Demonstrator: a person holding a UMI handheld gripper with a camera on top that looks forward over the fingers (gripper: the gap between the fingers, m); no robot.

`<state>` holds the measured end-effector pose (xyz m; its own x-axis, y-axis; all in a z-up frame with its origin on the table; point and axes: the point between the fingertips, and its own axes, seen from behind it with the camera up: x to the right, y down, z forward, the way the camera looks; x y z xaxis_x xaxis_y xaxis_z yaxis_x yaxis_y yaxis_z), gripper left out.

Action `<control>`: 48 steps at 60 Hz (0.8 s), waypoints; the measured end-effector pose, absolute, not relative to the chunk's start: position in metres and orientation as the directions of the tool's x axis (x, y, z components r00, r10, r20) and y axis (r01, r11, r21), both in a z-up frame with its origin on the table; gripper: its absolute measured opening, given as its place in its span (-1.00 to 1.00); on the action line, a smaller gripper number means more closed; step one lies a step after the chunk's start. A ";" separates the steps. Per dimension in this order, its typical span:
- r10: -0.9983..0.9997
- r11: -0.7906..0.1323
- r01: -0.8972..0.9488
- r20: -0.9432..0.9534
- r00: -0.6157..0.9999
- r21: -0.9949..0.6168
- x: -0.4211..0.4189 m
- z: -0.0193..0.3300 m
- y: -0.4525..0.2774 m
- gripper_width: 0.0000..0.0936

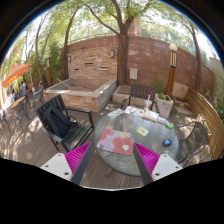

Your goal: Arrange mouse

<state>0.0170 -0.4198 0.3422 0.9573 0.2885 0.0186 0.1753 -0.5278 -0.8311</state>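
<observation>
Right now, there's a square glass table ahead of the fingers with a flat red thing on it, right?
Not quite: the gripper view shows the glass table is round, not square. It lies just ahead of the open gripper, with the flat red thing on it.

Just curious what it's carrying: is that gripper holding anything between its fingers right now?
No: the gripper is open and empty, its fingers hanging over the round glass table.

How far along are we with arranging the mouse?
Nothing looks done yet. The gripper is open and empty, short of the glass table. A dark object, possibly the mouse, lies apart from the reddish mat. Reaching, grasping and placing remain.
</observation>
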 end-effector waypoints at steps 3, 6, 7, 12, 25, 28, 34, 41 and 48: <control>0.278 -0.541 0.165 0.011 0.961 -0.825 0.018 0.336 -0.421 0.82; 0.263 -0.557 0.155 0.003 0.965 -0.816 0.024 0.328 -0.421 0.82; 0.259 -0.560 0.150 -0.001 0.966 -0.815 0.035 0.314 -0.416 0.82; 0.231 -0.591 0.132 -0.009 0.973 -0.796 0.058 0.283 -0.411 0.82; 0.136 -0.672 0.099 0.009 0.991 -0.734 0.147 0.184 -0.384 0.82; 0.110 -0.689 0.099 0.031 0.993 -0.718 0.174 0.155 -0.364 0.82; 0.056 -0.694 0.081 0.059 0.997 -0.715 0.235 0.111 -0.330 0.83; 0.013 -0.650 0.065 0.074 0.997 -0.757 0.289 0.083 -0.257 0.83; -0.017 -0.623 0.054 0.082 0.996 -0.780 0.333 0.049 -0.188 0.81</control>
<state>0.3332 -0.1885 0.0486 0.9965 -0.0171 0.0824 0.0539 -0.6231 -0.7803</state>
